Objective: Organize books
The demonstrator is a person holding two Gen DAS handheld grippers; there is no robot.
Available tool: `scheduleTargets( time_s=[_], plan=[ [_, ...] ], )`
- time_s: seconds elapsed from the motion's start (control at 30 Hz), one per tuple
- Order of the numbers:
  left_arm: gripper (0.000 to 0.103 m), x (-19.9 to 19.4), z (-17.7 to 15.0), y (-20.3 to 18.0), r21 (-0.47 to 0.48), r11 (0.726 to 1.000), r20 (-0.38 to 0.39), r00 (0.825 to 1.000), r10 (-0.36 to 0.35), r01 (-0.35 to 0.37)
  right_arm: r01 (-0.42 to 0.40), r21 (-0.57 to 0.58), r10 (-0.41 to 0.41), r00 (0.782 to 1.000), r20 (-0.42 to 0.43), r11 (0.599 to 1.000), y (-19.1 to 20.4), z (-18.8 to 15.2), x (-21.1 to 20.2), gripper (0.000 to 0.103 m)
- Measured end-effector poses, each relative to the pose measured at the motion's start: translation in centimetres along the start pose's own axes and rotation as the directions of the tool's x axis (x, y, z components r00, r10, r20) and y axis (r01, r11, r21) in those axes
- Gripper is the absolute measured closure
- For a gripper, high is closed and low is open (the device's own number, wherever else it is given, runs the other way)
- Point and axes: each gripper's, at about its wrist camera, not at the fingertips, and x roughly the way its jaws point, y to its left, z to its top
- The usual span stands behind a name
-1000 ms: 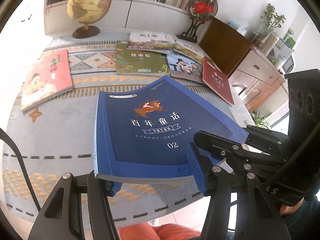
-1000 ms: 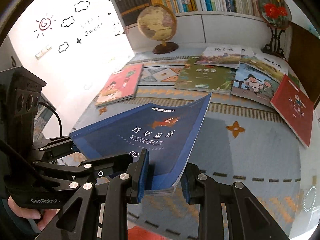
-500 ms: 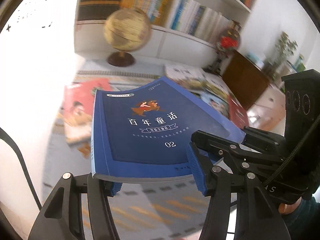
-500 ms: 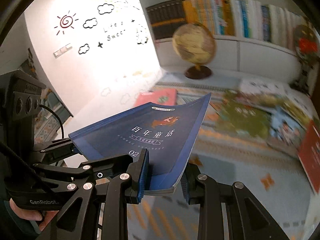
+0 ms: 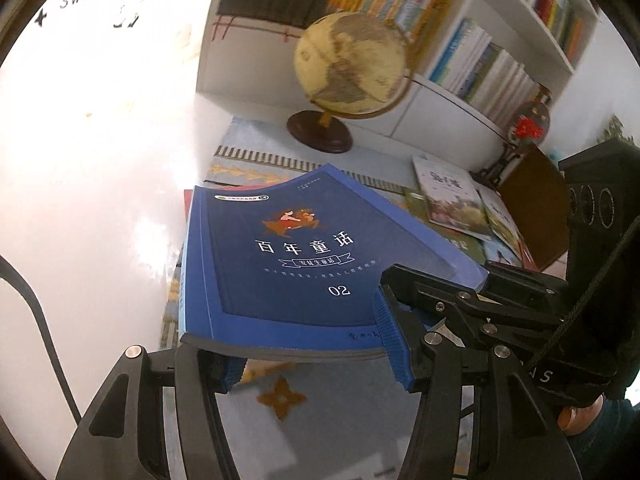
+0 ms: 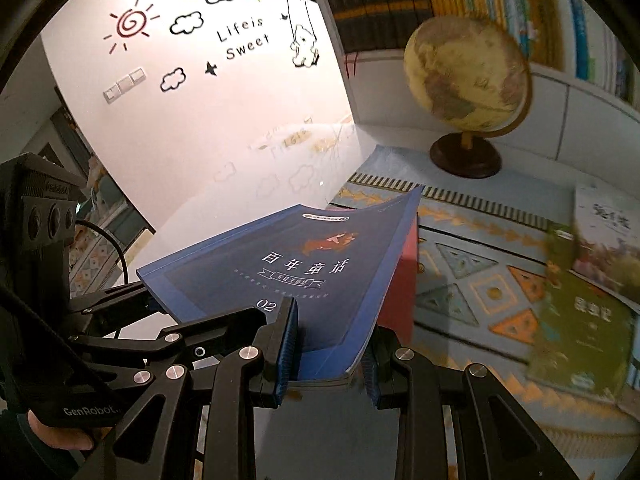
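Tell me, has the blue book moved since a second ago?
Yes. The blue book, shut in both grippers, was carried left along the table, away from the spread books toward the white wall; the globe now stands directly behind it.

Patterned mat (image 6: pixel 460 280) under globe (image 6: pixel 466 76), books (image 6: pixel 576 320)

Both grippers' fingers (image 5: pixel 390 344) clamp a blue book (image 5: pixel 296 260) above the rug (image 5: pixel 344 408), globe (image 5: pixel 352 68) behind.

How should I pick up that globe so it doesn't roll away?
Grab the globe by the thin post just above its round base, probably coming from the side facing the white wall. The ball is too big and round for jaws, and its curved brass arm runs down the other side.
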Motion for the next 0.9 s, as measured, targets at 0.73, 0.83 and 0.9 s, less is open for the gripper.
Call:
scheduleTargets(
  time_s=[0.73, 0.83, 0.9],
  plan=[
    [0.047, 5.6, -5.0, 3.5, -0.098, 0.995, -0.153, 0.988, 0.003, -0.018, 0.002, 0.122, 0.017, 0.987, -0.158, 0.993, -3.9, -2.1, 7.3, 0.074],
    [0.045, 5.1, -5.8, 4.2, -0.139, 0.990, -0.147, 0.989, 0.013, -0.034, 0.014, 0.161, 0.017, 0.982, -0.186, 0.987, -4.3, -2.8, 8.0, 0.073],
    [0.045, 4.4, -6.4, 4.3, -0.157, 0.986, -0.149, 0.988, 0.026, -0.049, 0.030, 0.180, 0.012, 0.974, -0.227, 0.983, -4.5, -3.4, 8.4, 0.068]
  ],
)
